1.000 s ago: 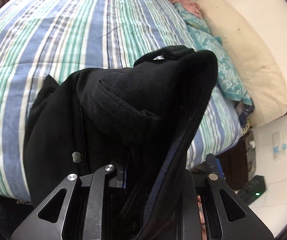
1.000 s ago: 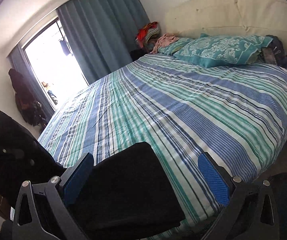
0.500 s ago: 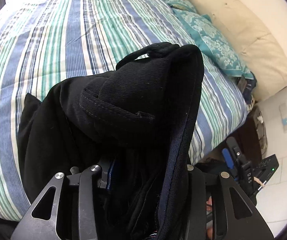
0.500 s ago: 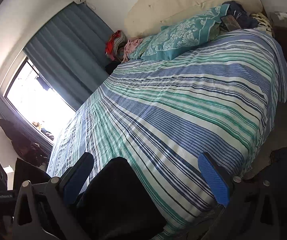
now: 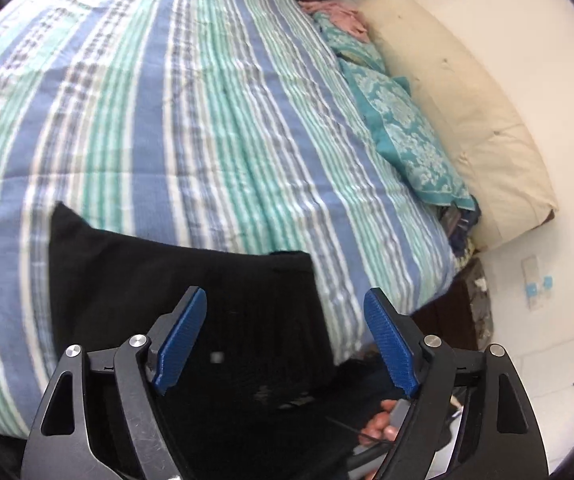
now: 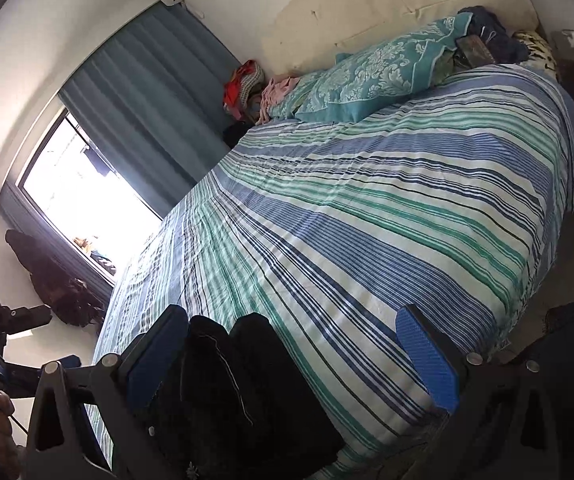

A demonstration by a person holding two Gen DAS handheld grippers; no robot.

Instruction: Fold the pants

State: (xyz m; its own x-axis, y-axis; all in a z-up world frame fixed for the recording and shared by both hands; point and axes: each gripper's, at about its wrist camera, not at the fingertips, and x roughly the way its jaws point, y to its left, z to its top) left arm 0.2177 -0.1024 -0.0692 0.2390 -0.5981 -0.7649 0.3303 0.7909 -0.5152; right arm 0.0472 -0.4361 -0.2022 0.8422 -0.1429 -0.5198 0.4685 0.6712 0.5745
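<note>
Now black pants (image 5: 191, 280) lie on striped bed (image 5: 207, 120).

The pants (image 5: 191, 280), low in the left wrist view, are matt black cloth with a fine woven grain; in the right wrist view a pale stitched seam shows. The bed (image 5: 191, 128) wears a thin, slightly crinkled striped cotton-like sheet. Upper right, a pillow (image 6: 371, 76) has soft patterned teal fabric against a cream padded headboard (image 5: 459, 112), dull and faintly stained. The left claw (image 5: 287, 336) has ribbed blue plastic pads on matt black arms with shiny metal screws; the right claw (image 6: 291, 356) looks alike. The curtain (image 6: 155, 96) is heavy matt cloth.
</note>
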